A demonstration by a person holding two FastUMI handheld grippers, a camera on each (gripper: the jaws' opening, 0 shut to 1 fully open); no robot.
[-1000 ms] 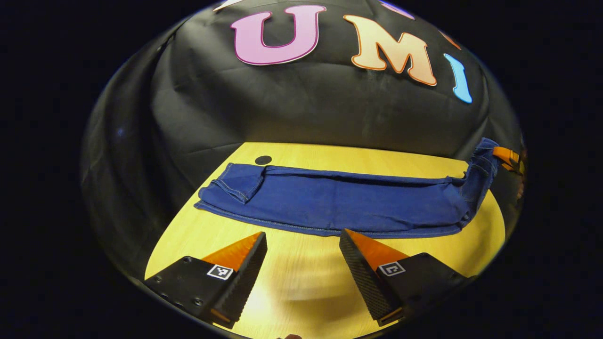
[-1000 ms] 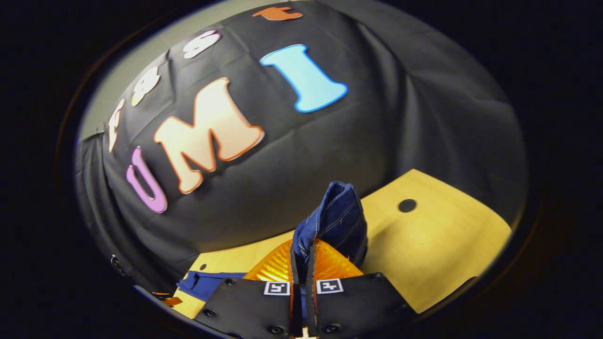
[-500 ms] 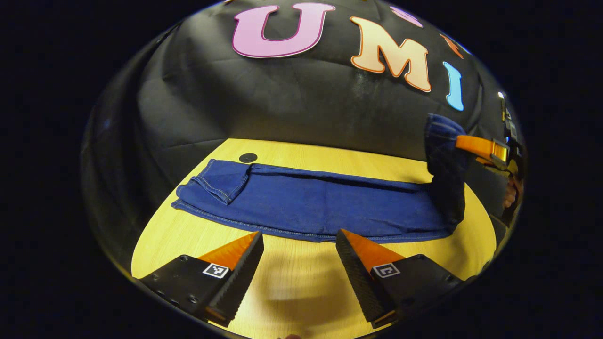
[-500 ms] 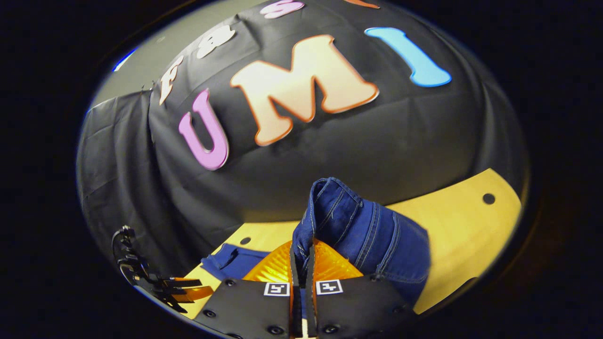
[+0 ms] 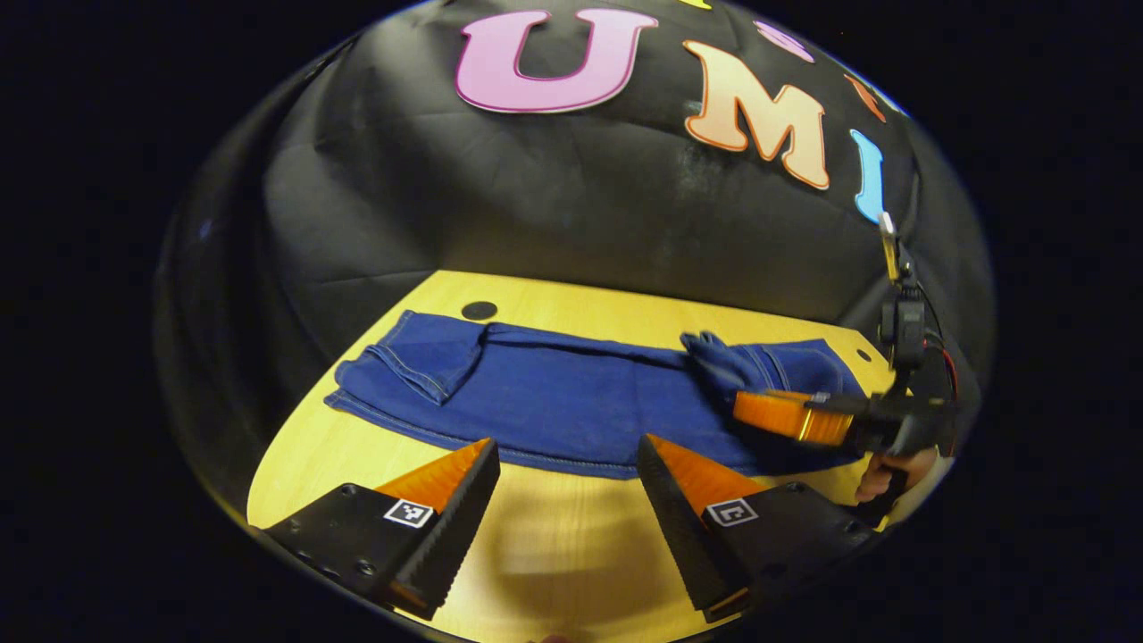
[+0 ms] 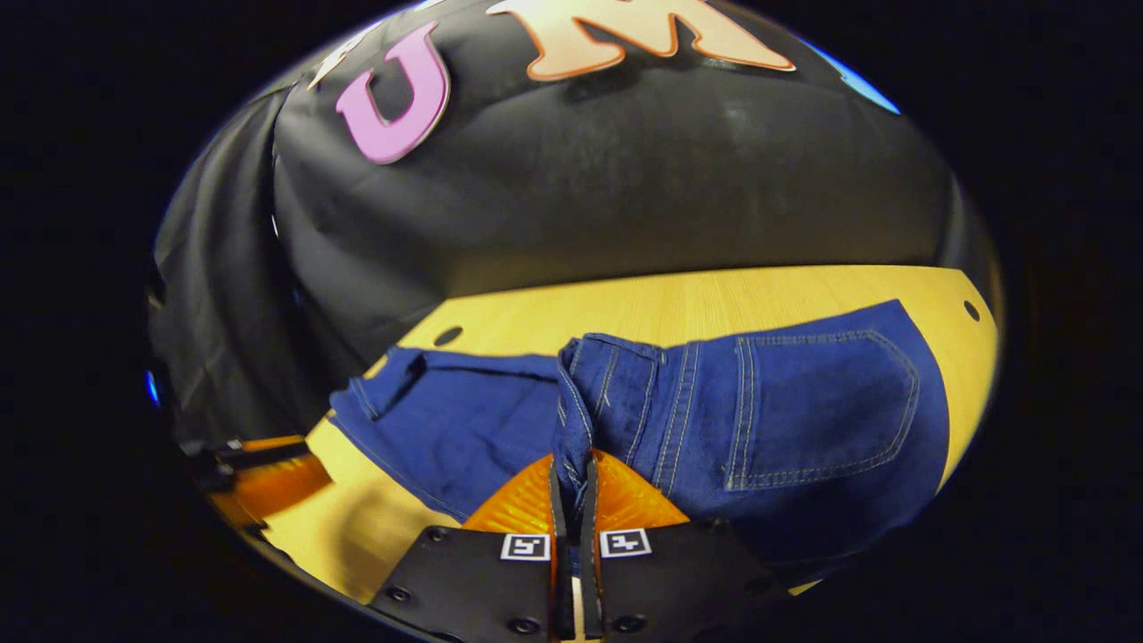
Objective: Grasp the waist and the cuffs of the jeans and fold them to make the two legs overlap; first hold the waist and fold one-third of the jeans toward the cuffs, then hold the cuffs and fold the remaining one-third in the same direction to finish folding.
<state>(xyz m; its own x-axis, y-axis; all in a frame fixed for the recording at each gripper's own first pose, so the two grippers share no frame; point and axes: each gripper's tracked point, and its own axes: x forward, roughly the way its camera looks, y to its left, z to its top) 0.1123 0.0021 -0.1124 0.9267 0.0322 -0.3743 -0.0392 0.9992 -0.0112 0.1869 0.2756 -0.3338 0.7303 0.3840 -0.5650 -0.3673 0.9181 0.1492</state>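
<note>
Blue jeans [image 5: 554,402] lie lengthwise on the yellow wooden table [image 5: 554,554], legs overlapped, cuffs [image 5: 420,357] at the left with one corner turned over. My right gripper [image 6: 571,487] is shut on the waist [image 6: 589,393], which is folded over onto the legs, back pocket [image 6: 821,402] facing up. In the left gripper view the right gripper [image 5: 741,406] reaches over the jeans from the right, held by a hand [image 5: 884,478]. My left gripper [image 5: 567,455] hovers open above the table's near side, just short of the jeans' near seam.
A round black hole [image 5: 479,310] marks the table behind the cuffs; two more holes [image 6: 970,310] sit near the waist end. Black cloth wall rises behind the table. Bare tabletop [image 6: 679,304] lies beyond the jeans.
The right gripper has lifted the waist and swept it left toward the cuffs, laying it over the legs. The left gripper has stayed open and almost still.
</note>
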